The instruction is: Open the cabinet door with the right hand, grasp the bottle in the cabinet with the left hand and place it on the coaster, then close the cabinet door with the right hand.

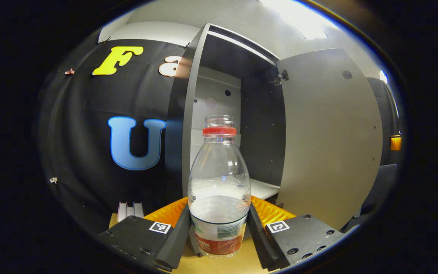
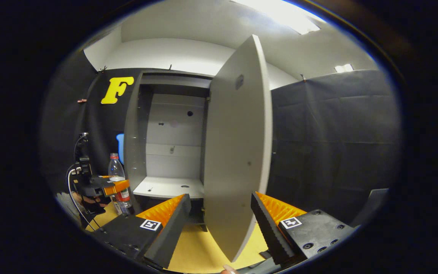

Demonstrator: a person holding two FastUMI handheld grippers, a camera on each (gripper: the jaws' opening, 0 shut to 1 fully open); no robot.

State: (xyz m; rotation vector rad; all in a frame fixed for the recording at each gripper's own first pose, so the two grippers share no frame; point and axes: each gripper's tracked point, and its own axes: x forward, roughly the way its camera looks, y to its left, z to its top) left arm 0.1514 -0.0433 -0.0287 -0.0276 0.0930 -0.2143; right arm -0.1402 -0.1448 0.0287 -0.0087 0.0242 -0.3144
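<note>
left gripper view | left hand-held gripper holds bottle, part-full | cabinet bare

The bottle is clear plastic with a red collar at the neck, no cap on it, a red label low down and some water in its lower part. It stands upright between the left gripper's two fingers, which sit close against its sides. The grey cabinet is straight ahead of the right gripper, its door swung open, edge-on between that gripper's spread fingers
</note>
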